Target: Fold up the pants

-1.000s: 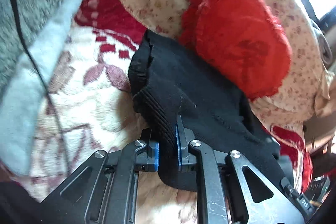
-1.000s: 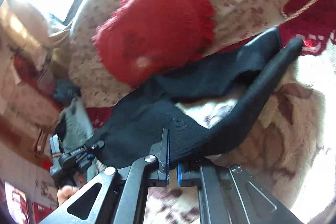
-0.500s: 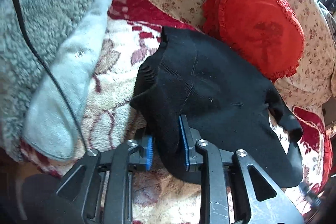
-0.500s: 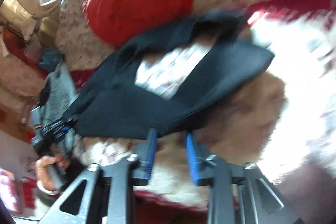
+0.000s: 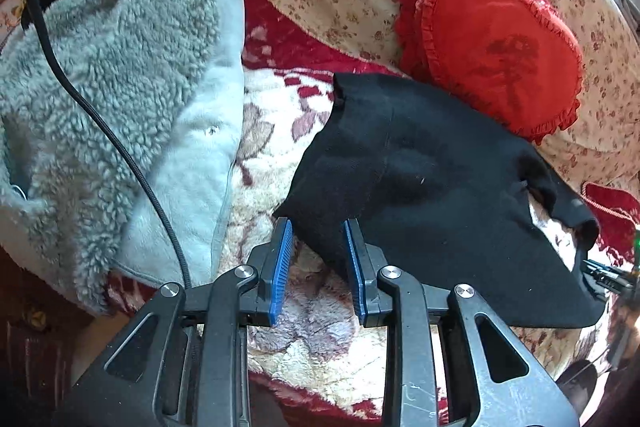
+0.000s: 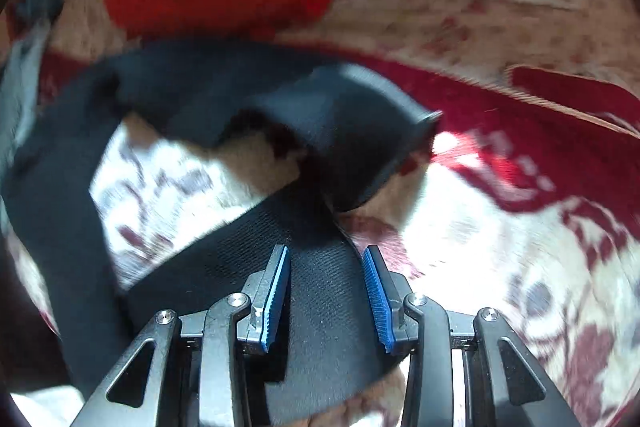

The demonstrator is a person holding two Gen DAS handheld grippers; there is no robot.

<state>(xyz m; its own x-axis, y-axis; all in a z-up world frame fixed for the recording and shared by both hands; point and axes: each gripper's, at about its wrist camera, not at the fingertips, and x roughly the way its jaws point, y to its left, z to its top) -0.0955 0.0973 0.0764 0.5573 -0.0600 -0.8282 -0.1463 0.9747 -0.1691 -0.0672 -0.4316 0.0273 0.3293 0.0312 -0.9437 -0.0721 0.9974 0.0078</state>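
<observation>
The left tool (image 5: 316, 259) is spread wide, its blue ribbed pads either side of a corner of the black pants (image 5: 432, 195) without clamping. The right tool (image 6: 326, 291) also gapes over ribbed knit fabric. The pants lie folded, soft and matte, on the plush floral blanket (image 5: 272, 131) beside the frilled red heart cushion (image 5: 496, 39).

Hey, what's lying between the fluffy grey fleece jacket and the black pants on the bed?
Only a bare strip of cream-and-maroon floral blanket separates the grey fleece jacket from the black pants; the left wrist view shows it.
</observation>
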